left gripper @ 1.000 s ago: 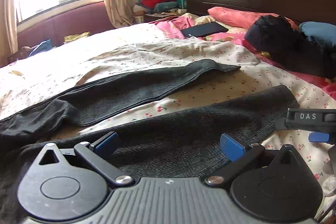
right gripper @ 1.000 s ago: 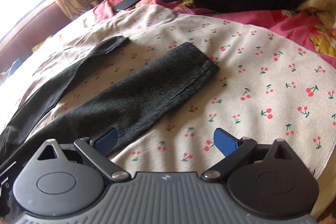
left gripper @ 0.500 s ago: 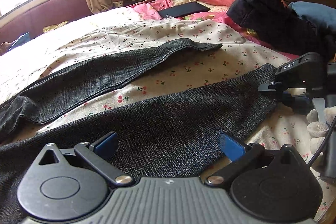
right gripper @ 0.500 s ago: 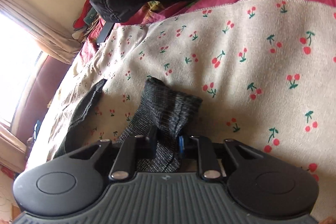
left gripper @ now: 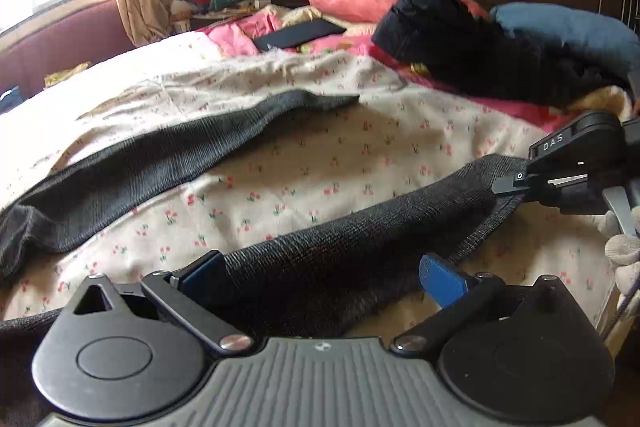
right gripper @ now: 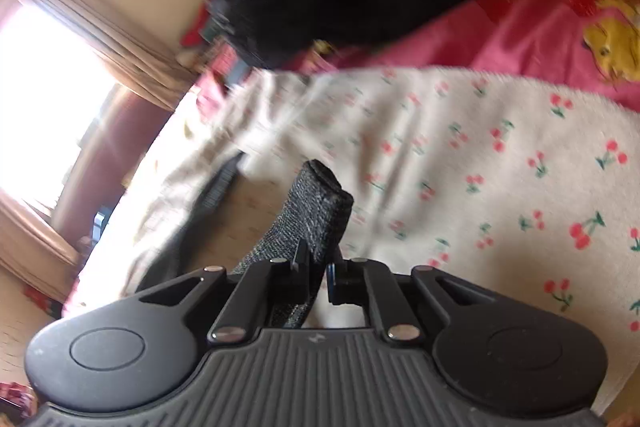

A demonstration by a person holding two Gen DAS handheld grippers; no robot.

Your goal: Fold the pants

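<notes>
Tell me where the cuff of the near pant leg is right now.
The cuff is pinched in the right gripper, lifted off the cherry-print sheet; in the left wrist view it sits at the right, before the black clothes pile.

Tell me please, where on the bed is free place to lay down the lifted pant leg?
Bare cherry-print sheet lies between the far pant leg and the near pant leg, which the right gripper holds by its cuff. By the headboard it is crowded: black clothes, blue bundle, dark flat object.

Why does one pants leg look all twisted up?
The right tongs are shut on the near leg's cuff and hold it off the cherry-print blanket, so it bunches. The far leg lies flat. The left tongs are open around the near leg.
</notes>
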